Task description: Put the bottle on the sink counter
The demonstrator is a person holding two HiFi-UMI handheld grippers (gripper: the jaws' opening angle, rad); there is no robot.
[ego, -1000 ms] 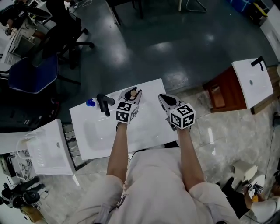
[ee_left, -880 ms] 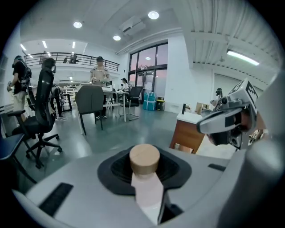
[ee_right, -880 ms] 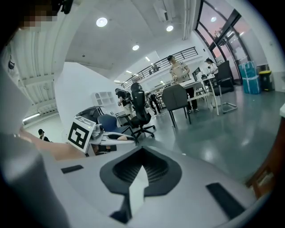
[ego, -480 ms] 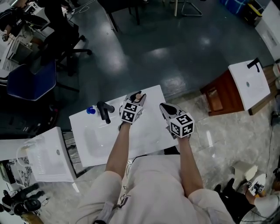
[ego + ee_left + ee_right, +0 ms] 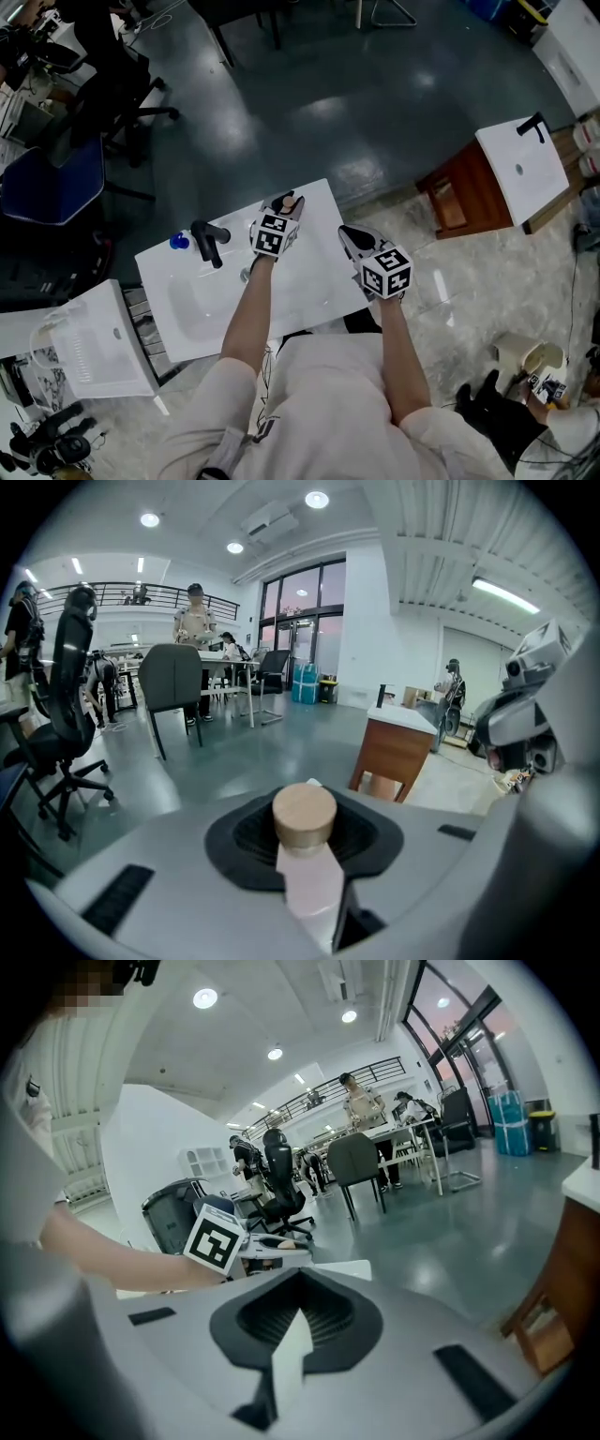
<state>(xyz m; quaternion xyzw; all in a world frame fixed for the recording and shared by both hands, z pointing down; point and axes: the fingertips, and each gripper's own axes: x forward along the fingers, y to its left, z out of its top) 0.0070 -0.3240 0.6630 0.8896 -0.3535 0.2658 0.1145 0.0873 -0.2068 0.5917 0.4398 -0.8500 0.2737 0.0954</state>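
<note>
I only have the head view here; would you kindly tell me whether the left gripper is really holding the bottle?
Observer: Yes. The left gripper view shows the left gripper with its jaws closed on a pale pink bottle.
Operator: Thank you. Is the cap on?
Observer: Yes, a round tan cap sits on its neck.
Operator: And what about the right gripper?
Observer: The right gripper holds nothing; in its own view the jaws stand slightly apart with no object between them.
</note>
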